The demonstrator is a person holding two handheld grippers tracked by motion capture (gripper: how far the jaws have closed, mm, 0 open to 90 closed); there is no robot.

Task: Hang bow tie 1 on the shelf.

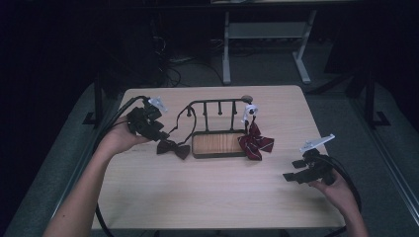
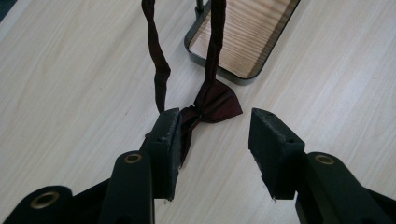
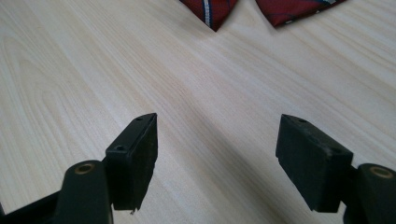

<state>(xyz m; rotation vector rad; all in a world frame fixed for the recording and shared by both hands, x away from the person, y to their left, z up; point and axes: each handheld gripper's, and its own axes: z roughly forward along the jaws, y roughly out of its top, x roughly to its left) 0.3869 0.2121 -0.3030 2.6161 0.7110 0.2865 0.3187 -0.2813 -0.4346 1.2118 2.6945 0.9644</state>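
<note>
A dark maroon bow tie [image 1: 173, 148] [image 2: 215, 101] lies on the wooden table just left of a black metal rack [image 1: 217, 102]. Its strap [image 2: 159, 60] loops up to the rack's left end. My left gripper [image 1: 159, 135] [image 2: 215, 126] hovers over that bow tie, open, with one wing of the tie behind its left-hand jaw. A red striped bow tie [image 1: 256, 143] [image 3: 211, 10] hangs at the rack's right end and rests on the table. My right gripper [image 1: 295, 170] [image 3: 218, 122] is open above bare table to the right of it, holding nothing.
The rack stands on a black-rimmed wooden tray base [image 1: 197, 154] [image 2: 243, 80] at the table's middle. A white clip [image 1: 250, 110] sits at the rack's right post. A desk frame [image 1: 267, 44] stands on the floor beyond the table's far edge.
</note>
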